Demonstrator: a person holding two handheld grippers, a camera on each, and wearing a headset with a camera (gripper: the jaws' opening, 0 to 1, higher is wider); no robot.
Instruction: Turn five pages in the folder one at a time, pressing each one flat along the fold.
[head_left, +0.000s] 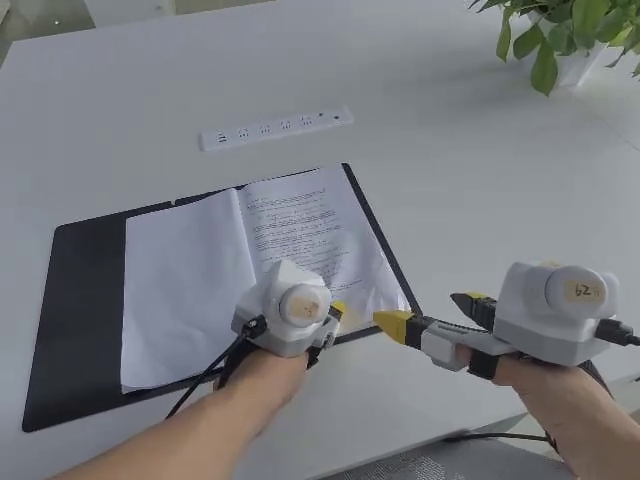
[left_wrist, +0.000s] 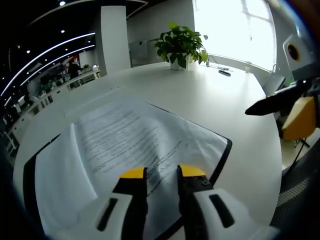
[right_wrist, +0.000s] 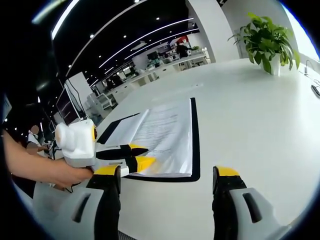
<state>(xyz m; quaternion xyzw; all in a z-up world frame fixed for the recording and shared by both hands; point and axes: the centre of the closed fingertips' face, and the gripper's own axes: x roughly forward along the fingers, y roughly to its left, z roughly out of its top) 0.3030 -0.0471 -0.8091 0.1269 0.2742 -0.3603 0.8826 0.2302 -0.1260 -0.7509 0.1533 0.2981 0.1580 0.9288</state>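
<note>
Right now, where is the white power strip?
In the head view the white power strip lies flat on the table, just past the far edge of the open folder, with the potted plant off to its right.

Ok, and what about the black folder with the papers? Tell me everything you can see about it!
The black folder lies open and flat on the white table. A blank white page lies on its left half, leaving a strip of black cover bare, and a printed page lies on its right. The left gripper hovers at the printed page's near corner, jaws slightly apart; whether it touches is unclear.
</note>
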